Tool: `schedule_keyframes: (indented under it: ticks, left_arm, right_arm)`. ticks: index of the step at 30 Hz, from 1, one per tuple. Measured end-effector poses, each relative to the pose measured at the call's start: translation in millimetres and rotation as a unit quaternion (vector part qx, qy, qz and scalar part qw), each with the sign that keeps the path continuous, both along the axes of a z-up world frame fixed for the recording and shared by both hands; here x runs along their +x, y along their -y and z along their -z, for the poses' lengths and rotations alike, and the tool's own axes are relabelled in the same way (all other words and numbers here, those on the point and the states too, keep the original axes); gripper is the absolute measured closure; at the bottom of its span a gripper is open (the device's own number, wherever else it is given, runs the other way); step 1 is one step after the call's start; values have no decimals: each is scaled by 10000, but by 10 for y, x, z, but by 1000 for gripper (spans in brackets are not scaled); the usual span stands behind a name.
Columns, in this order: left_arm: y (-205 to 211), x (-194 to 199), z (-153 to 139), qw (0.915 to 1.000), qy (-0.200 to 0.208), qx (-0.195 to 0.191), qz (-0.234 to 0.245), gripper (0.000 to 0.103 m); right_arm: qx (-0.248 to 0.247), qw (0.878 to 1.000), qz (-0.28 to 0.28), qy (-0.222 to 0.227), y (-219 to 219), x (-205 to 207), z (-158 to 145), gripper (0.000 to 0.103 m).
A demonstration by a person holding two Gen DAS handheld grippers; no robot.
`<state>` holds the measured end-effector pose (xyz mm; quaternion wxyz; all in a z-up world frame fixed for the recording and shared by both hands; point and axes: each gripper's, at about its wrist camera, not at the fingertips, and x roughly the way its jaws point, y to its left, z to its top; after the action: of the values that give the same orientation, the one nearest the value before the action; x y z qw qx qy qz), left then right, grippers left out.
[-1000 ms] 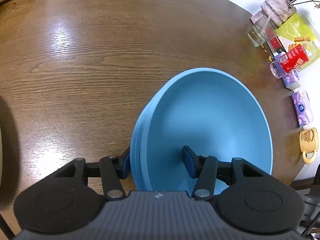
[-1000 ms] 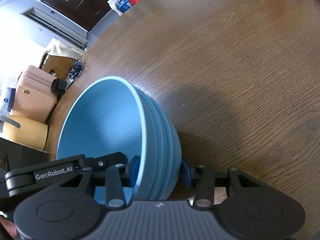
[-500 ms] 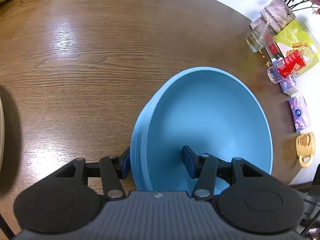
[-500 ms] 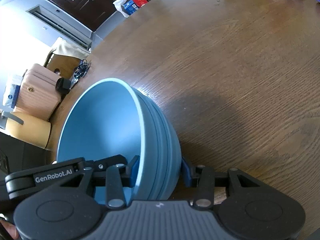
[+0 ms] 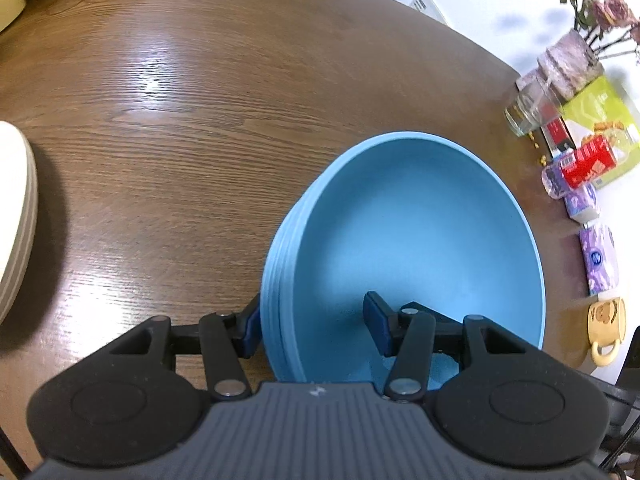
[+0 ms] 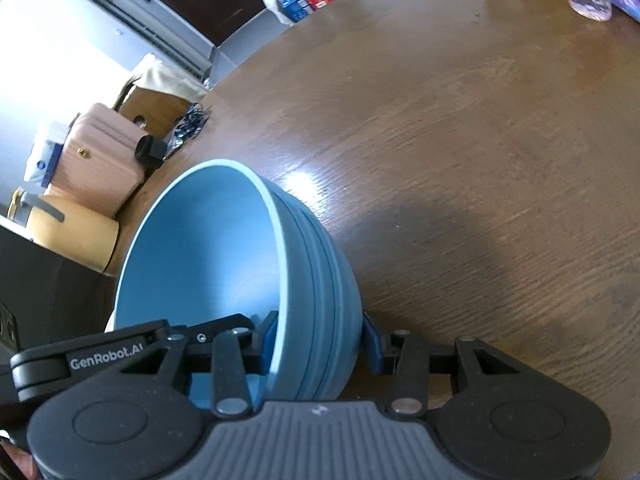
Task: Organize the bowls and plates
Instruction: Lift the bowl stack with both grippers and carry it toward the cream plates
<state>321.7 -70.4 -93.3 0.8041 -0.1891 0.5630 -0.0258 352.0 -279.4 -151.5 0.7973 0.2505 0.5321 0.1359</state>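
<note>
A stack of several light-blue bowls (image 5: 420,240) hangs tilted just above the brown wooden table (image 5: 160,120). My left gripper (image 5: 316,330) is shut on the stack's near rim, with one blue pad outside the wall and one inside. In the right wrist view the same stack of bowls (image 6: 200,260) fills the lower left. There my right gripper (image 6: 320,342) is shut on the opposite rim, its pads pressed on either side of the wall. A black bar of the left gripper reaches into the bowl at the lower left of that view.
A stack of cream plates (image 5: 16,220) lies at the table's left edge. On the right side stand a glass (image 5: 524,116), a red can (image 5: 588,160), purple tissue packs (image 5: 598,260), a yellow mug (image 5: 606,324) and a flower vase (image 5: 568,64). Boxes and a pink case (image 6: 100,160) sit beyond the table.
Both grippers keep their hold on the bowl stack. It has moved a little across the table and rolled slightly. The cream plates have come into the left wrist view.
</note>
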Motion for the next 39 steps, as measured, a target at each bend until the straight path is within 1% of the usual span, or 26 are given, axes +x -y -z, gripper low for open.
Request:
schedule_keyframes:
  ticks: [11,20,25,29,39]
  left_arm:
    - [-14,-229,-127,9975,229,-16,-667,51]
    - [-96,-527,-247,9908,476,-41,-1270,51]
    - [-247,-752,-309,9854,602,-96,-1587,51]
    - [-381,-900,-348,9822,679,-94,-1750,51]
    - [-847,-1193,-488,9728,860,-43,-2150,51]
  right_arm:
    - [-9,9976,-656,229,-54,3,-185,61]
    - [-19,9908,-1270,470,-147,-57,-366,62]
    - [-53,9848,-1618,624,-291,-117,-486,62]
    - [-77,9805,-1840,683,-431,-169,-550,62]
    - [-13,9709,-2242,840,-984,-263,-700,62]
